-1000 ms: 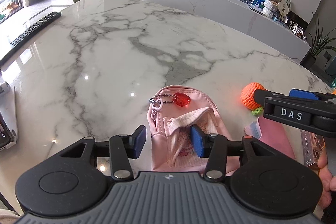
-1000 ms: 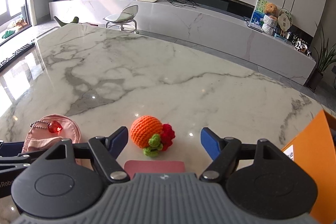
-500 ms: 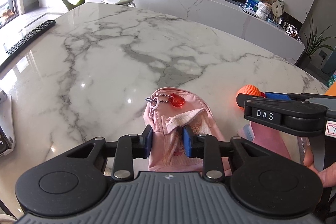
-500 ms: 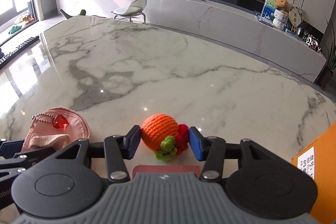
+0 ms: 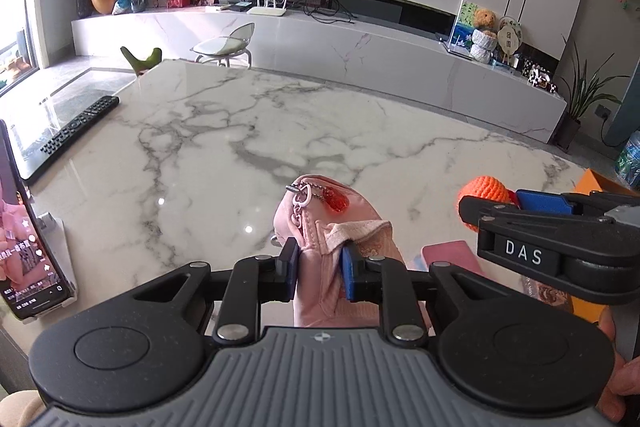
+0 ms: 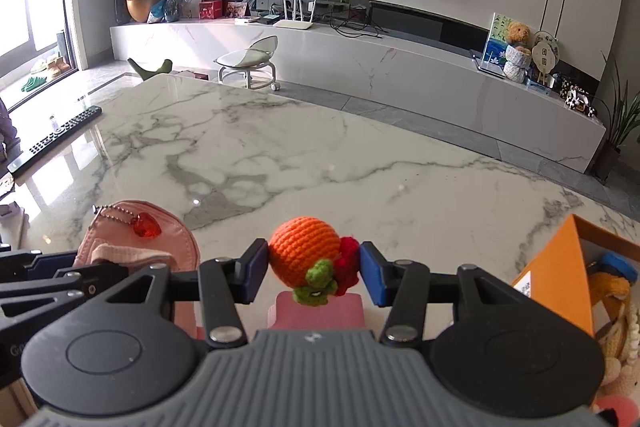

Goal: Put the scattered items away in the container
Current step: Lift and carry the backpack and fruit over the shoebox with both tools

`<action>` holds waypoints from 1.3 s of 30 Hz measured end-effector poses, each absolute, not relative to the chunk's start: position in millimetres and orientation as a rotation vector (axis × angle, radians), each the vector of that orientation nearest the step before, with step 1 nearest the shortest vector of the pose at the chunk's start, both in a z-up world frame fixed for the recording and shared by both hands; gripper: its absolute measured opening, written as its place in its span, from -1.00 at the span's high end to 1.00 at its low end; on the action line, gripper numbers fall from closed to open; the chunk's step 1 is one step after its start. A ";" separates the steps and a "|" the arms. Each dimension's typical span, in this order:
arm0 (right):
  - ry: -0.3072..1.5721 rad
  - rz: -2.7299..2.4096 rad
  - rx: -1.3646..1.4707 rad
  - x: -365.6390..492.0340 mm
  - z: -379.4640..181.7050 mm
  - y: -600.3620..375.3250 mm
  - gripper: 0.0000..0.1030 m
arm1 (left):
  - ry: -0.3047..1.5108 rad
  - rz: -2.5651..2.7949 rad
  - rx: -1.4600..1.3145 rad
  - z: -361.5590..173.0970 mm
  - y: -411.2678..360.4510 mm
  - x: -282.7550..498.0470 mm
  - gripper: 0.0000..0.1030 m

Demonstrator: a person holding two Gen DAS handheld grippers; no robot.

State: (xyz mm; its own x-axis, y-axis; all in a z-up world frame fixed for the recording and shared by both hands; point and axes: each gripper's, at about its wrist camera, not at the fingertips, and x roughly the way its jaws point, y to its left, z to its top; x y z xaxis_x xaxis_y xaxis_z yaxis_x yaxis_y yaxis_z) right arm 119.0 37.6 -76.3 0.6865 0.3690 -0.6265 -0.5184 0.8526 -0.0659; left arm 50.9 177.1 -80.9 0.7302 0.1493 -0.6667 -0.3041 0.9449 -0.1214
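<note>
Both claws are loaded: the left gripper (image 5: 319, 266) pinches the near, gathered end of the pink pouch (image 5: 332, 227), and the right gripper (image 6: 314, 267) is pressed onto the crocheted orange toy (image 6: 308, 255), one pad on the orange ball, the other on its red part. The orange box (image 6: 560, 275), which I take to be the container, lies to the right of both claws, just beside the right one and farther from the left, so the right hand has the shorter carry. The pouch runs lengthwise away from the left claw, its red heart charm (image 5: 336, 199) at the far end; whether that end rests on the marble table (image 5: 280, 131) I cannot tell. A pink card (image 6: 320, 311) lies flat beneath the right claw, mostly covered. The box is cut off at the frame edge, its opening only partly seen, with yarn items already inside.
</note>
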 end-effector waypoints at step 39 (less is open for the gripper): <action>0.493 0.005 0.102 70.4 -6.9 -311.9 -0.02 | 0.543 -0.266 0.166 -7.1 -126.2 90.2 0.52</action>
